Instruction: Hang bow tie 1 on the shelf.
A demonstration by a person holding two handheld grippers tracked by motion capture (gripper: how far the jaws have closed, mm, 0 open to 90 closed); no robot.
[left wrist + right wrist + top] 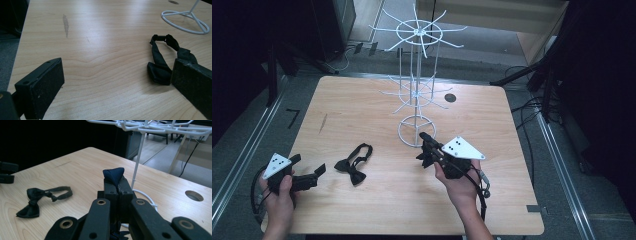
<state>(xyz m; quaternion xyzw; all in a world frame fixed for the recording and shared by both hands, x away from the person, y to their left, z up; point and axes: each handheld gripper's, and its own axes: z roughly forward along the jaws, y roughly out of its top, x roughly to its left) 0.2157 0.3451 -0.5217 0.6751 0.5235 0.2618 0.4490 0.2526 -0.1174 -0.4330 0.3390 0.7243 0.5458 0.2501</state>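
A black bow tie (354, 165) with its strap looped lies flat on the wooden table (362, 110), front left of centre; it is also in the left gripper view (162, 60) and the right gripper view (37, 200). My left gripper (309, 166) rests near the front left edge, open, with bare wood between its jaws (116, 66); the tie lies just beyond its right jaw. My right gripper (428, 149) hovers above the table beside the base of the white wire rack (416, 90). It is shut on a dark navy bow tie (114, 175), whose folded cloth pokes out above the jaws.
The rack's ring base (185, 21) stands mid-table, and its hook arms (160, 127) spread out at two levels above. A round hole (450, 98) sits in the tabletop behind the rack. Dark stands and cables surround the table.
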